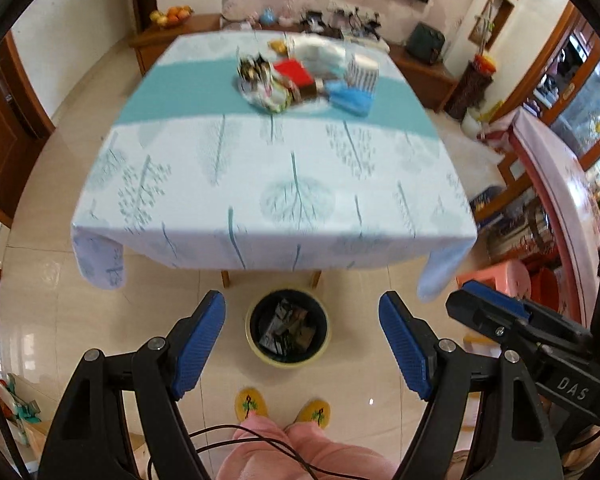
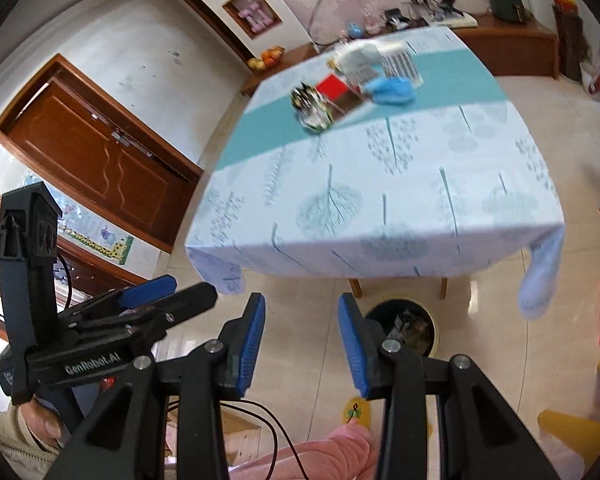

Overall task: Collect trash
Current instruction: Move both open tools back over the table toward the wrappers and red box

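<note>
Blue-padded left gripper (image 1: pixel 302 344) and right gripper (image 2: pixel 302 344) both released, empty; trash pile (image 1: pixel 300 80) well ahead, above, on table (image 1: pixel 260 184).

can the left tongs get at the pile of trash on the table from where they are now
Probably yes. The left tongs are open and empty above the bin, and nothing stands on the tablecloth between them and the trash pile; it lies far across, so a long reach.

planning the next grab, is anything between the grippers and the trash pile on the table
Nothing visible does. The trash pile lies on the far half of the table, and only bare tablecloth lies between it and the near edge. Both the left hand-held gripper and right hand-held gripper are open and empty.
</note>
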Motion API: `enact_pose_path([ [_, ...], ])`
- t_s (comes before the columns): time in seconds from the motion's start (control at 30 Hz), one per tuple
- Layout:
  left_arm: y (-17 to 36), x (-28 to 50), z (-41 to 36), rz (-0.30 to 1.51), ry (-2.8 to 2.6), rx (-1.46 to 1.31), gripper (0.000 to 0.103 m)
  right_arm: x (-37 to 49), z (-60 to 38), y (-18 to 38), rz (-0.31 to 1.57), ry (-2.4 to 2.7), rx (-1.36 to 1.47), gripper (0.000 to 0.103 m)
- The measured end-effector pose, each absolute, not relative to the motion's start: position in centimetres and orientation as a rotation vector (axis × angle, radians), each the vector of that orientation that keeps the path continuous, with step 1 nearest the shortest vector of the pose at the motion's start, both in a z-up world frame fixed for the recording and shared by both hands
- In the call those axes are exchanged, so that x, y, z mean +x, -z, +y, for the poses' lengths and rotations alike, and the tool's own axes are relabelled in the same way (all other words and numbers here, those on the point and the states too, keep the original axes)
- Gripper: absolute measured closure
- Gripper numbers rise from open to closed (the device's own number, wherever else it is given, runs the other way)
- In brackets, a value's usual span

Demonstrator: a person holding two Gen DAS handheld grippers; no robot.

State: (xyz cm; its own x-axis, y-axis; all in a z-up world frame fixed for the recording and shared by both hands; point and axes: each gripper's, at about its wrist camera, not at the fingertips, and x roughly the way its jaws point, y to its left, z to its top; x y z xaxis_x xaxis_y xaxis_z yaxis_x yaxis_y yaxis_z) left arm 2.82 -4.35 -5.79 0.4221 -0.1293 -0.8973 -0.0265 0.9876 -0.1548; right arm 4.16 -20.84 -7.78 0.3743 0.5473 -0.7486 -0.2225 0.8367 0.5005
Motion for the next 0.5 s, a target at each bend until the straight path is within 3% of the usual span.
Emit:
enact_pose_path([
  [0.23,1.7,3.6,-3.4,1.045,0.032,-0.167,0.025,6.1,-21.1,4.7,0.996,-0.52,0.332,0.065],
  [0.5,0.5,7.6,-1.8,1.016,0.028,-0.183,0.025,9.5,-20.7,3.7,0.96,-0.511,0.303,0.065],
])
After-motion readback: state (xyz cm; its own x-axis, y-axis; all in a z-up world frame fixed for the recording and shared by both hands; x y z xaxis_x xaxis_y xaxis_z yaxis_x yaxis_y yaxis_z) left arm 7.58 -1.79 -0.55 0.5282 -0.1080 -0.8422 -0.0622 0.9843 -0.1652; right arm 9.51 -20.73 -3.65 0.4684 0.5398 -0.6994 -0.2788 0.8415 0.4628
